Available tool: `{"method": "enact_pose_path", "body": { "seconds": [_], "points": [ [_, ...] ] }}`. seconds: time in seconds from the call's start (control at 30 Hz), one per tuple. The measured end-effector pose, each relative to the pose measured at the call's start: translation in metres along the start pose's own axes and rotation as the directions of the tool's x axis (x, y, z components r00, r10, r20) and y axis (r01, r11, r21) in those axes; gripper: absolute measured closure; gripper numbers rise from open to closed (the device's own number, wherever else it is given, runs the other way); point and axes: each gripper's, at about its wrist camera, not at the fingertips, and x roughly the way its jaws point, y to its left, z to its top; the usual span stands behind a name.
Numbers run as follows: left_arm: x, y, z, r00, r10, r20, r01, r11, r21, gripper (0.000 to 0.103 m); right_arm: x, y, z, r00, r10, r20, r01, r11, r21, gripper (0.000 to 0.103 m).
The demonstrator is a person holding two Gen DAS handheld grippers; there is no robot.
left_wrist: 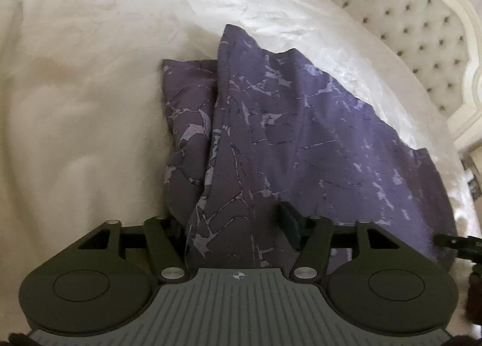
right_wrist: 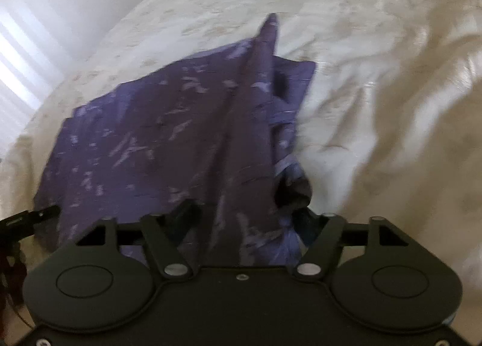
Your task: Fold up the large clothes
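Observation:
A purple patterned garment (left_wrist: 301, 135) lies on a cream bedspread (left_wrist: 75, 90). In the left wrist view my left gripper (left_wrist: 235, 225) has fabric bunched between its fingers; the right finger pad (left_wrist: 290, 222) shows, the left one is hidden by cloth. The jaws look closed on the garment's near edge, which is lifted toward the camera. In the right wrist view the garment (right_wrist: 165, 141) stretches away in a raised ridge. My right gripper (right_wrist: 244, 225) is shut on a bunched part of the near edge, fingers mostly hidden.
A cream tufted headboard (left_wrist: 406, 20) stands at the upper right in the left wrist view. The rumpled bedspread (right_wrist: 376, 90) spreads all around the garment. A bright window or wall (right_wrist: 30, 45) is at the left in the right wrist view.

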Motion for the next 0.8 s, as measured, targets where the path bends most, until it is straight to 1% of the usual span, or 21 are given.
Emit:
{"method": "enact_pose_path", "body": {
  "seconds": [0.03, 0.17, 0.2, 0.23, 0.27, 0.3, 0.37, 0.5, 0.6, 0.7, 0.8],
  "points": [
    [0.002, 0.0, -0.001, 1.0, 0.003, 0.013, -0.003, 1.0, 0.004, 0.042, -0.001, -0.001, -0.001, 1.0, -0.009, 0.007, 0.009, 1.0, 0.001, 0.024],
    [0.002, -0.001, -0.002, 0.999, 0.004, 0.045, -0.004, 1.0, 0.004, 0.038, -0.013, -0.008, -0.005, 0.999, 0.0, 0.047, -0.002, 0.999, 0.032, 0.023],
    [0.002, -0.001, 0.0, 0.999, 0.005, 0.049, -0.005, 1.0, 0.0, 0.036, -0.017, -0.01, -0.005, 0.998, 0.011, 0.067, -0.013, 0.999, 0.038, 0.019],
    [-0.001, -0.002, -0.006, 0.999, 0.007, 0.052, -0.007, 1.0, 0.001, 0.034, -0.023, -0.012, -0.007, 0.996, 0.02, 0.088, -0.024, 0.999, 0.043, 0.015],
    [-0.003, -0.005, -0.008, 0.998, 0.012, 0.055, -0.012, 1.0, 0.006, 0.033, -0.027, -0.013, -0.008, 0.993, 0.032, 0.116, -0.038, 0.998, 0.049, 0.008],
    [-0.006, -0.006, -0.008, 0.998, 0.02, 0.062, -0.021, 1.0, 0.009, 0.03, -0.03, -0.013, -0.007, 0.989, 0.042, 0.138, -0.049, 0.997, 0.054, 0.005],
    [-0.02, -0.007, -0.017, 0.995, 0.038, 0.093, -0.04, 0.999, 0.011, 0.026, -0.032, -0.014, -0.002, 0.986, 0.052, 0.16, -0.062, 0.996, 0.058, 0.004],
    [-0.05, -0.013, -0.025, 0.979, 0.086, 0.185, -0.088, 0.996, 0.002, 0.024, -0.018, -0.02, 0.012, 0.987, 0.061, 0.152, -0.074, 0.994, 0.083, 0.003],
    [-0.067, -0.026, -0.025, 0.965, 0.093, 0.244, -0.097, 0.995, 0.004, 0.022, 0.004, -0.03, 0.021, 0.991, 0.083, 0.103, -0.096, 0.987, 0.128, 0.003],
    [-0.074, -0.047, -0.019, 0.962, 0.07, 0.264, -0.087, 0.995, 0.054, 0.021, 0.025, -0.035, 0.02, 0.99, 0.133, 0.057, -0.141, 0.974, 0.176, 0.001],
    [-0.067, -0.071, -0.011, 0.966, 0.038, 0.256, -0.071, 0.991, 0.118, 0.021, 0.041, -0.036, 0.022, 0.983, 0.177, 0.057, -0.184, 0.965, 0.187, 0.0]
  ]
}}
